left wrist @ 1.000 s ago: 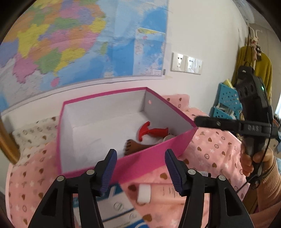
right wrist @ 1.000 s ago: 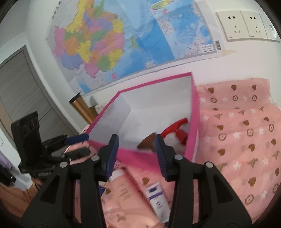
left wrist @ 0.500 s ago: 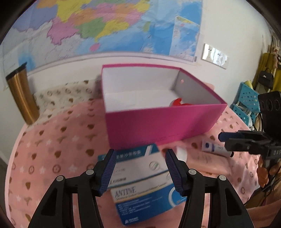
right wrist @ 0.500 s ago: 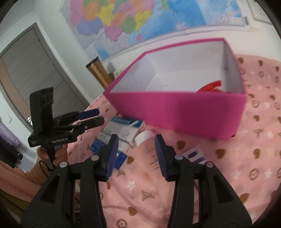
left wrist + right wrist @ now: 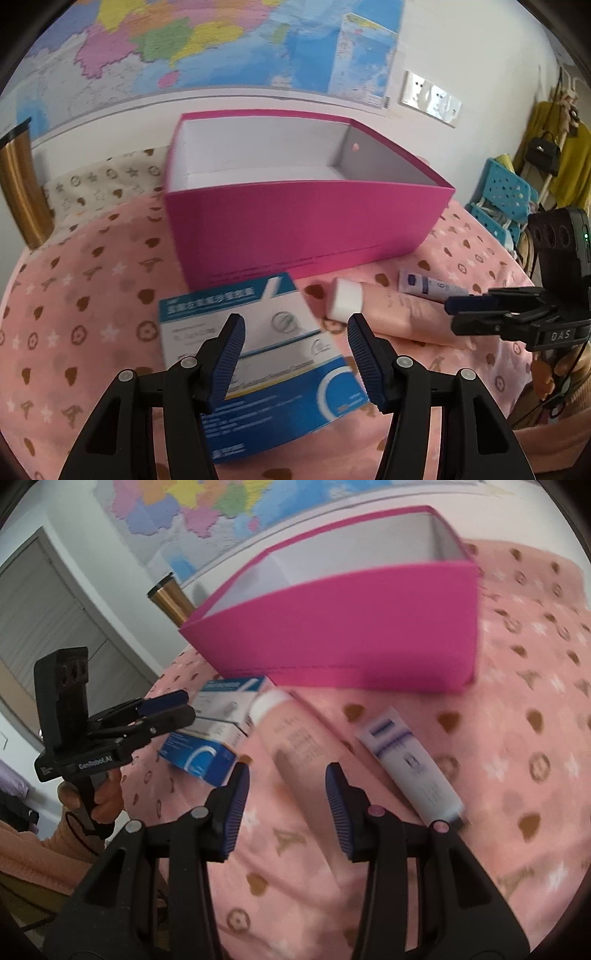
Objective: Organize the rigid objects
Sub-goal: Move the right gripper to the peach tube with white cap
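A: Listing item one: magenta box, open-topped, pale lining, standing on the pink patterned cloth. Its contents cannot be seen from either wrist view.

B: Item two?

A: Blue-and-white carton, lying flat on the cloth in front of the box, its far edge close to the box's front wall. The left gripper hangs above it, jaws parted with nothing between the pads; whether the pads touch the carton cannot be told.

B: Item three?

A: Pink tube with a white cap, lying flat just right of the carton, cap end pointing toward the box. In the right wrist view the right gripper sits over the tube's lower body, jaws apart and empty, the pads clear of the tube's sides.

B: Item four?

A: Small white tube with blue print, flat on the cloth to the right of the pink tube, lying roughly parallel to it and near it, in front of the box.

B: Background stock?

A: Gold tumbler at the cloth's far left; coloured wall map above the box; wall sockets to the map's right; blue perforated crates and a yellow garment at far right.
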### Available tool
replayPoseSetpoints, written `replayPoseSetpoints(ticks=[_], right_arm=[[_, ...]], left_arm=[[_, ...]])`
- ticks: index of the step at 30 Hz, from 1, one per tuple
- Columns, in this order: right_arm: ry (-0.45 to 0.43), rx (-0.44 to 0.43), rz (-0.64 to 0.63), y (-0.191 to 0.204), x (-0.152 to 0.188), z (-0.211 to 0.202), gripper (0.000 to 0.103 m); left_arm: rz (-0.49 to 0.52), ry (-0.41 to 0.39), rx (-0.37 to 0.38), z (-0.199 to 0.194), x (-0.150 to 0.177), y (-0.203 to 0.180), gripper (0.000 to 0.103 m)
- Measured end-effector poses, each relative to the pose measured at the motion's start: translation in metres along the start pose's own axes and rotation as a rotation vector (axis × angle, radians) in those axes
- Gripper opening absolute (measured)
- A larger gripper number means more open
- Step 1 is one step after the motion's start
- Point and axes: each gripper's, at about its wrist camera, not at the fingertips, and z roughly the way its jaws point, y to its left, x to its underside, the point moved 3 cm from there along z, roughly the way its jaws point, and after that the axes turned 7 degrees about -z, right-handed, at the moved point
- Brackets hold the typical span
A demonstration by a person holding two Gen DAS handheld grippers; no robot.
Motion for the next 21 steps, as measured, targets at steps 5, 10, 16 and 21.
replayPoseSetpoints(ticks=[5,10,16,21], right_arm=[[-0.007,0.043,0.081,-0.019,0.021,-0.027,0.045],[0.003,0.072,0.163,-0.035,0.042,-0.043,0.045],[0.011,0.045,0.210,-0.039,0.049,-0.035,0.045],[0.004,0.041,0.215,-0.036,0.046,-0.030,0.045]], left_arm=[[0.051,0.017,0.027,0.011,-0.004,-0.017,0.059],[0.090,0.053,0.059,0.028,-0.007,-0.031,0.059],[0.128,0.102,0.084,0.044,-0.014,-0.042,0.059],[0.143,0.144,0.102,0.053,-0.014,-0.043,0.059]])
